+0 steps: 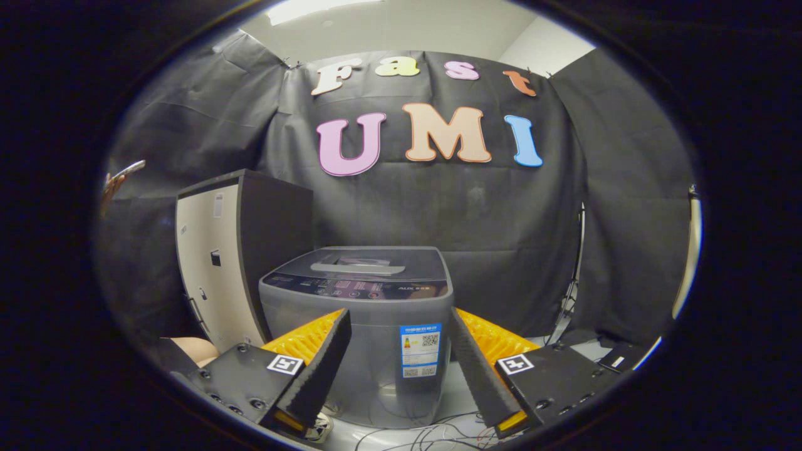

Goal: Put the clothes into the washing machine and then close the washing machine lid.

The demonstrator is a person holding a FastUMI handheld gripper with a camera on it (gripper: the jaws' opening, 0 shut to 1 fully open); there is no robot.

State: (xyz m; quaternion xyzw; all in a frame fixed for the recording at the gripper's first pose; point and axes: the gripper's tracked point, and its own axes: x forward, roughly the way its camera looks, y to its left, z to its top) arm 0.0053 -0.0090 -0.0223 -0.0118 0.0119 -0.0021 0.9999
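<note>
washing machine (357, 326) seen ahead of the spread tongs (398, 369), lid down.

a pale floor (463, 391) strewn with thin cables (432, 432) is seen inside a booth hung with black cloth; a tall cabinet (238, 250) with a pale door is stood just left of the machine. the machine's lid (366, 260) is seen lying flat and closed, so its drum is hidden. the tongs are held wide open with nothing gripped; the machine is framed between and just beyond their fingers (322, 363).
</note>
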